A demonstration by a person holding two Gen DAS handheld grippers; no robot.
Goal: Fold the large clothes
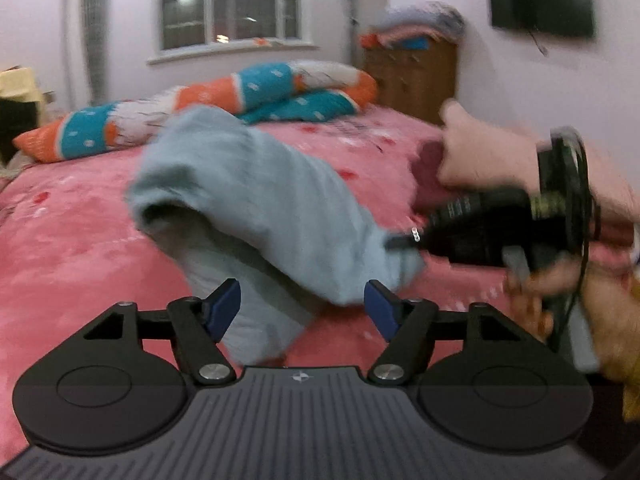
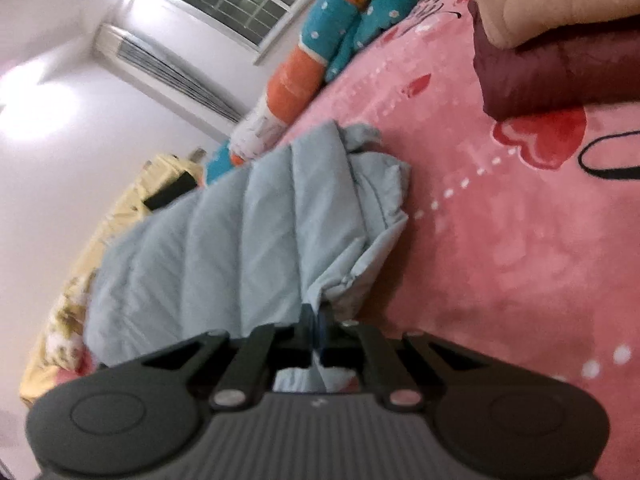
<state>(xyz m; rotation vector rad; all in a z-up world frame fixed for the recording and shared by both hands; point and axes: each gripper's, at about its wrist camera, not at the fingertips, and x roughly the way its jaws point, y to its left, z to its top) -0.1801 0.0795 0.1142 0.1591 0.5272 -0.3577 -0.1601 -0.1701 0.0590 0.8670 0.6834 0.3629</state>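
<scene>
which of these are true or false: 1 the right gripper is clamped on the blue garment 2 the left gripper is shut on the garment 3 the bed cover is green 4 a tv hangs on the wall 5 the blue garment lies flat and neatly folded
1. The right gripper is clamped on the blue garment. True.
2. The left gripper is shut on the garment. False: its jaws stand wide apart, pressing on nothing.
3. The bed cover is green. False: it is pink with red patterns.
4. A tv hangs on the wall. True.
5. The blue garment lies flat and neatly folded. False: it is bunched and partly lifted off the bed.
</scene>
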